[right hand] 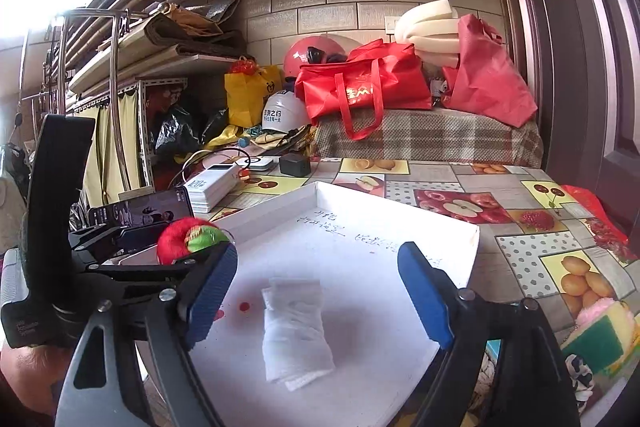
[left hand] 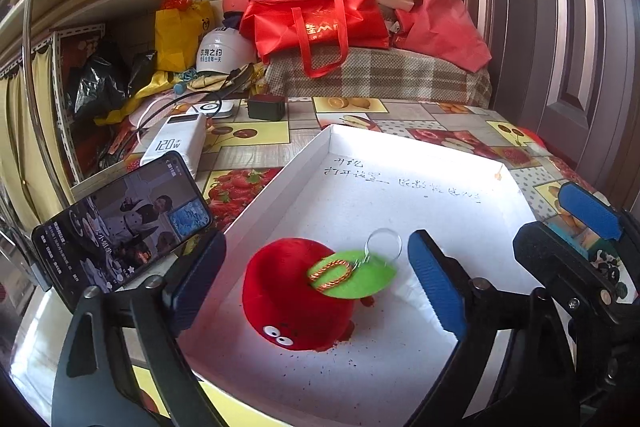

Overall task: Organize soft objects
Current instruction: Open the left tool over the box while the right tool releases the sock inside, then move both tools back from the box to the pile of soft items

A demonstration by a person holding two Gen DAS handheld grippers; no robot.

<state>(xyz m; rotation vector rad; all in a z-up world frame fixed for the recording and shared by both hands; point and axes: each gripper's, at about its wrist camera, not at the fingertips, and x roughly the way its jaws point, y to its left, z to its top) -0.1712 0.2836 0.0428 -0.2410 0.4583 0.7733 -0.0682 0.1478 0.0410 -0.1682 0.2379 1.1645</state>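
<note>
A red plush apple with a green leaf, a gold cord loop and a clear ring lies in the white shallow tray. My left gripper is open; its blue pads stand on either side of the plush without touching it. In the right wrist view a folded white cloth lies flat in the tray, between the wide-apart pads of my open right gripper. The plush apple shows there past the left pad. One blue pad of the right gripper appears at the right edge of the left wrist view.
A phone on a stand plays video left of the tray, with a white power bank and black charger behind. A pink, yellow and green plush toy lies right of the tray. Red bags and helmets crowd the back.
</note>
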